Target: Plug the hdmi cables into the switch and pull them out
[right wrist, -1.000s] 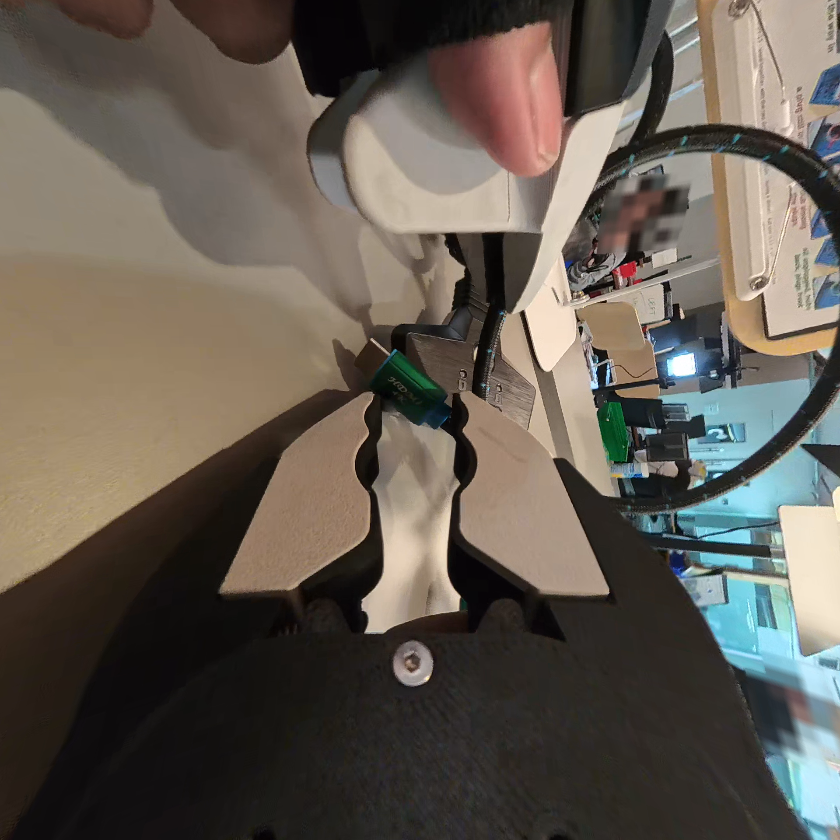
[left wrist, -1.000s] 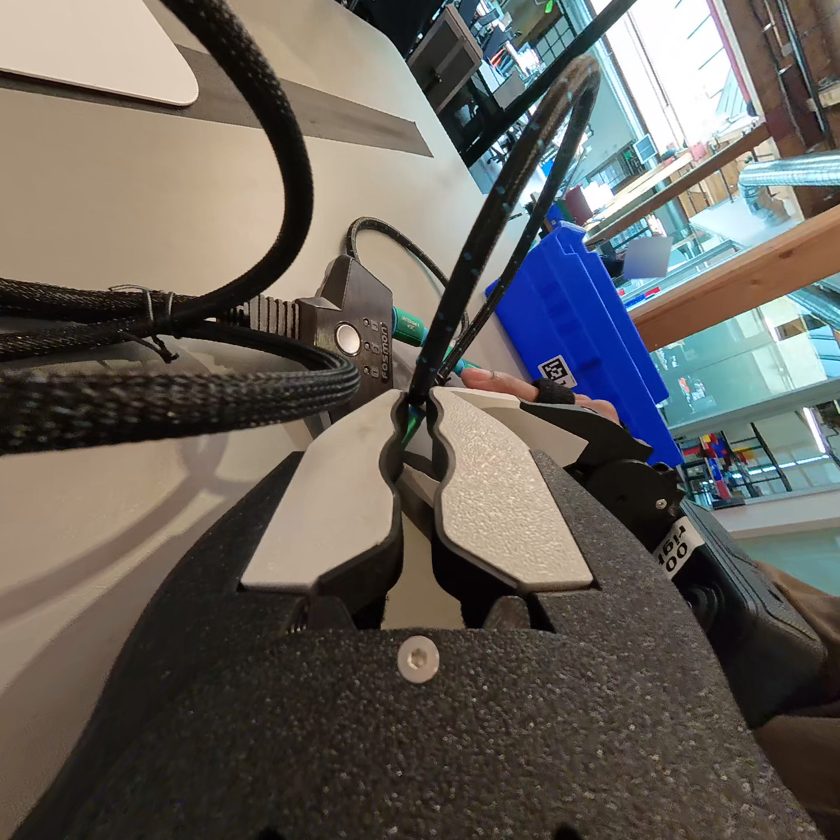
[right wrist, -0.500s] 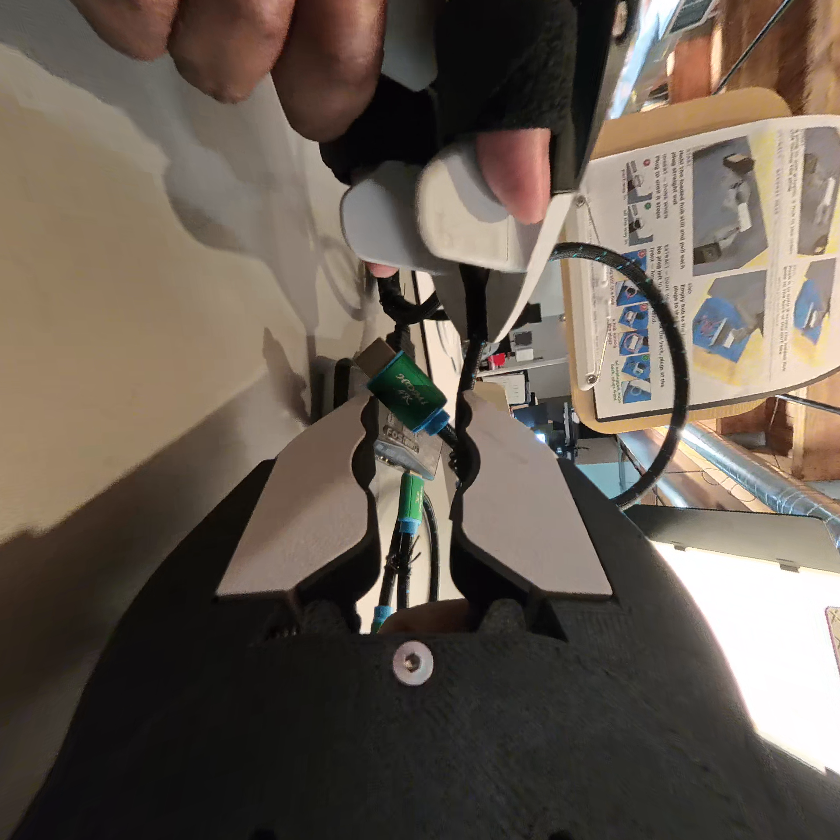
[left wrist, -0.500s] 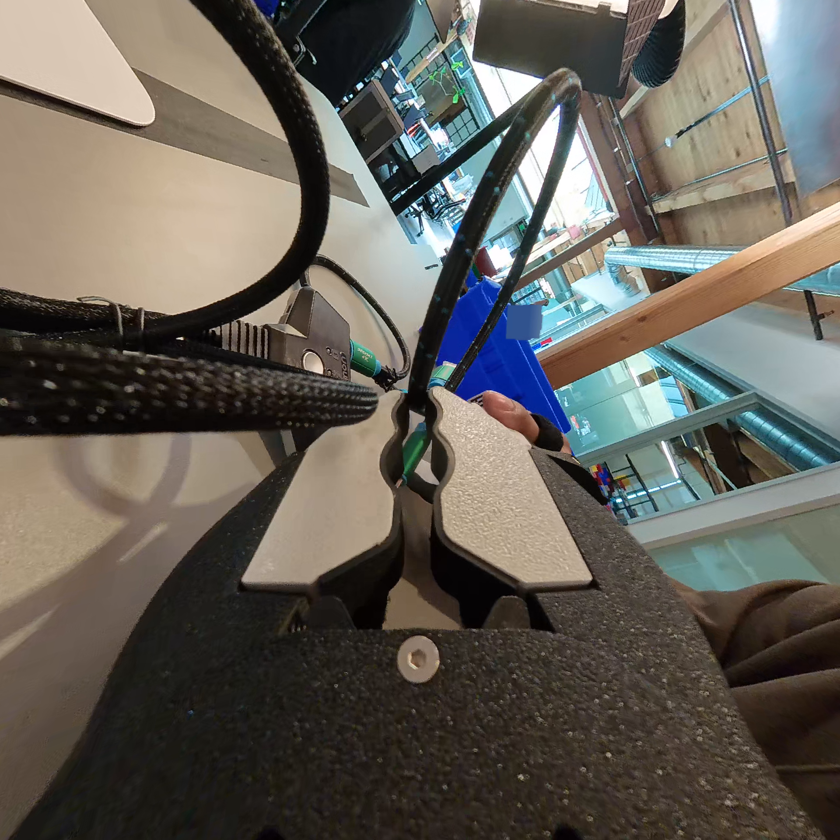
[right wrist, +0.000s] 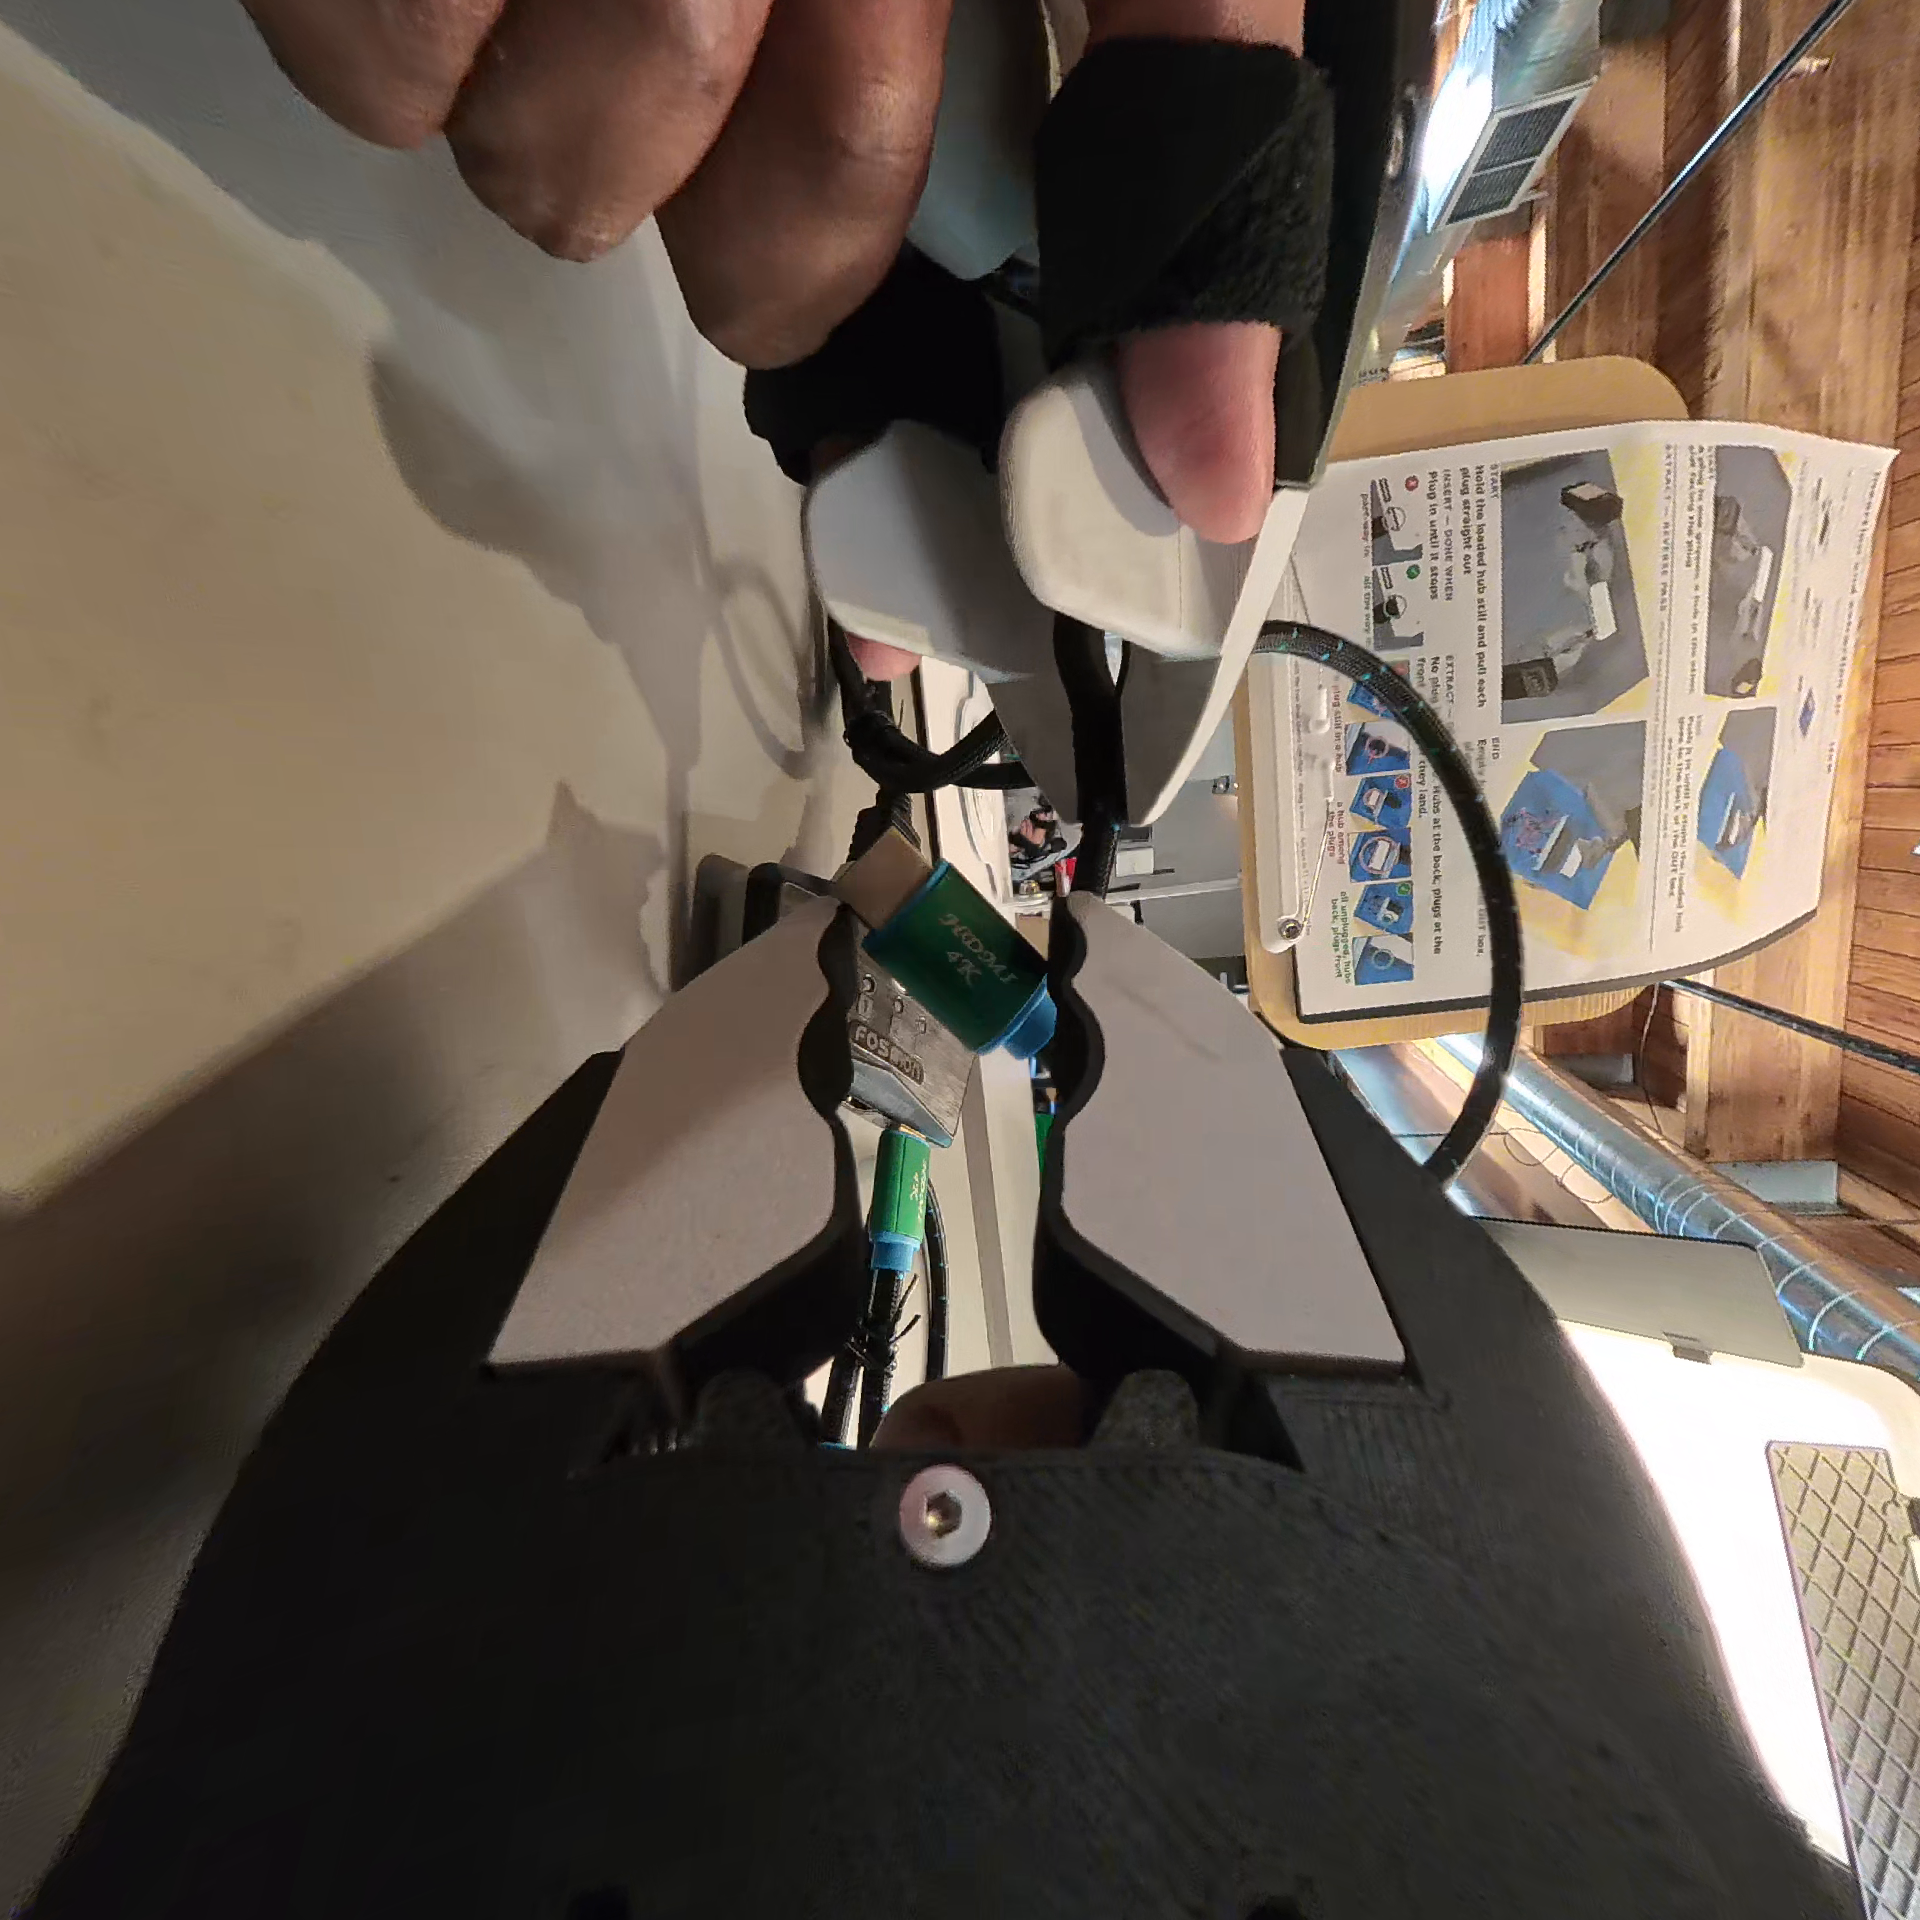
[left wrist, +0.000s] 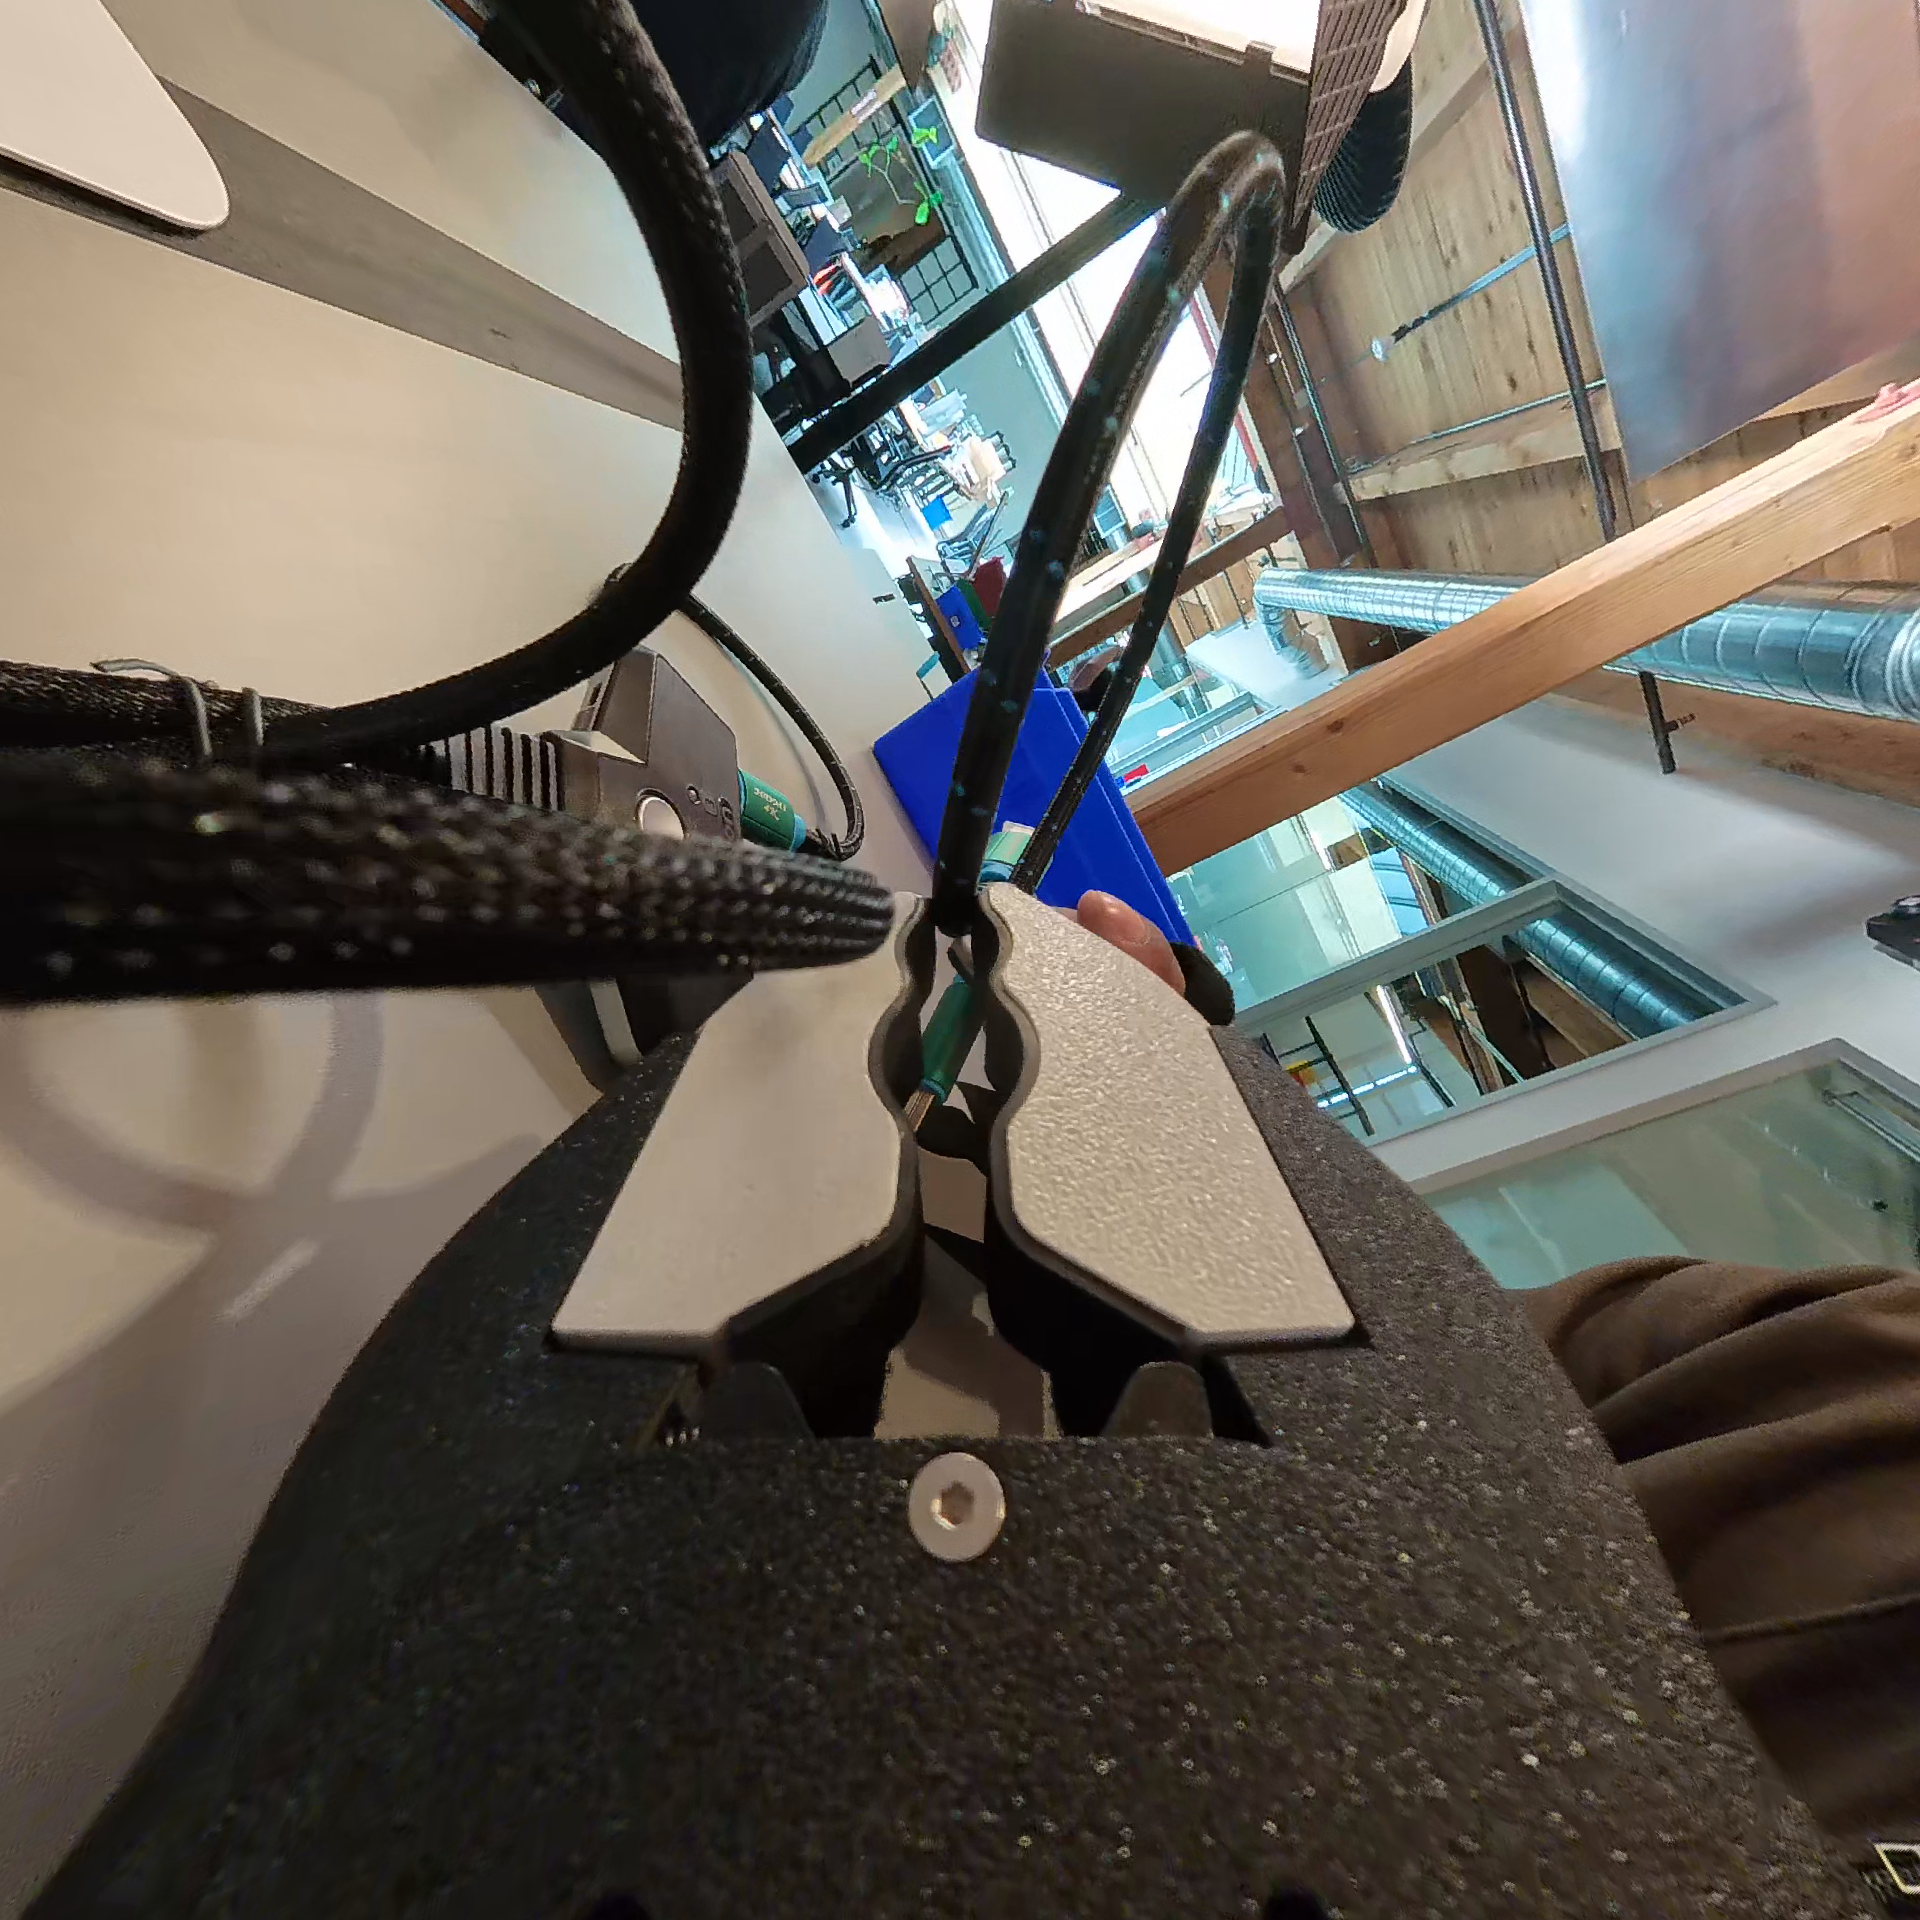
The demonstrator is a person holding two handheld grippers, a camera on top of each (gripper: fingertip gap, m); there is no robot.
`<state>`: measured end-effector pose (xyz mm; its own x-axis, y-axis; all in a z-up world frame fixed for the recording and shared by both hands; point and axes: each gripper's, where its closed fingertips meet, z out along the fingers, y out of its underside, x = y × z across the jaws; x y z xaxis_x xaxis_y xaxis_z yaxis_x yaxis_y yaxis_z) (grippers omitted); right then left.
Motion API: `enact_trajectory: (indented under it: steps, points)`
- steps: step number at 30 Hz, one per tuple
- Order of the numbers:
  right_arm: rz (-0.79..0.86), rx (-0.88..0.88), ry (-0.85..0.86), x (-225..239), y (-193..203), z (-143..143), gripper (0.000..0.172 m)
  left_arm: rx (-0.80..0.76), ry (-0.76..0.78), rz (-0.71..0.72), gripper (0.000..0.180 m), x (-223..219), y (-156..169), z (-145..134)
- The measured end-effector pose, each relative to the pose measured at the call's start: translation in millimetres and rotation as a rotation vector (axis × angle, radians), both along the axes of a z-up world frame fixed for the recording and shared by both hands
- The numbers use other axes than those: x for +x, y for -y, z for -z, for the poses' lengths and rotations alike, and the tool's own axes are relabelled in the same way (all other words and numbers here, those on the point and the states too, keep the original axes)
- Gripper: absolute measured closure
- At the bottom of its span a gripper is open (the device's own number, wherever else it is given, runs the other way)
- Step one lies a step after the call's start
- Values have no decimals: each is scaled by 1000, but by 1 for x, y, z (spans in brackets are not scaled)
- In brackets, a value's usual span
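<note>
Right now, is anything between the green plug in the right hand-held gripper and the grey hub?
Nothing visible. The green plug sits right in front of the grey hub, overlapping it in view. A second green plug is already plugged into the hub's lower edge.

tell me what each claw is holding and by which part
Left claw pinches the thin black braided cable at its tips, a little way behind the plug. Right claw grips that cable's green metal plug, held crosswise by its body.

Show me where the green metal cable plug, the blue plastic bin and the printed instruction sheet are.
Green metal cable plug [right wrist: 951, 971]: right wrist view, middle of its green shell.
Blue plastic bin [left wrist: 1049, 790]: left wrist view, its flat side wall.
Printed instruction sheet [right wrist: 1621, 717]: right wrist view, centre of the page.
</note>
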<state>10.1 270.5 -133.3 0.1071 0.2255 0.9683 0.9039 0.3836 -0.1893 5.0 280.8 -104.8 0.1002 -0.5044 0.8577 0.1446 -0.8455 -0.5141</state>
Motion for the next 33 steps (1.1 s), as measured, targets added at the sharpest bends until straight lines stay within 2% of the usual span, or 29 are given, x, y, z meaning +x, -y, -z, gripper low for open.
enact_trajectory:
  steps: [5,8,10,15,18,26,29,33]
  points:
    - [59,-43,-19,6,-3,3,144,130,-79,29,171,6,3,0]
    - [144,-63,-92,18,-10,-5,152,237,-86,39,167,6,6,-9]
    - [201,-92,-138,29,-13,-8,154,274,-148,33,165,3,4,-3]
    - [331,-125,-130,51,-17,-8,158,260,-274,50,165,2,3,18]
    - [383,-100,-147,60,-17,-18,158,280,-329,73,167,7,5,26]
    - [553,6,-298,110,-20,-56,157,267,-302,65,174,11,2,25]
    - [531,-9,-343,111,-18,-61,158,264,-300,65,173,13,2,25]
    - [485,-82,-380,100,-17,-51,159,270,-312,78,172,17,3,27]
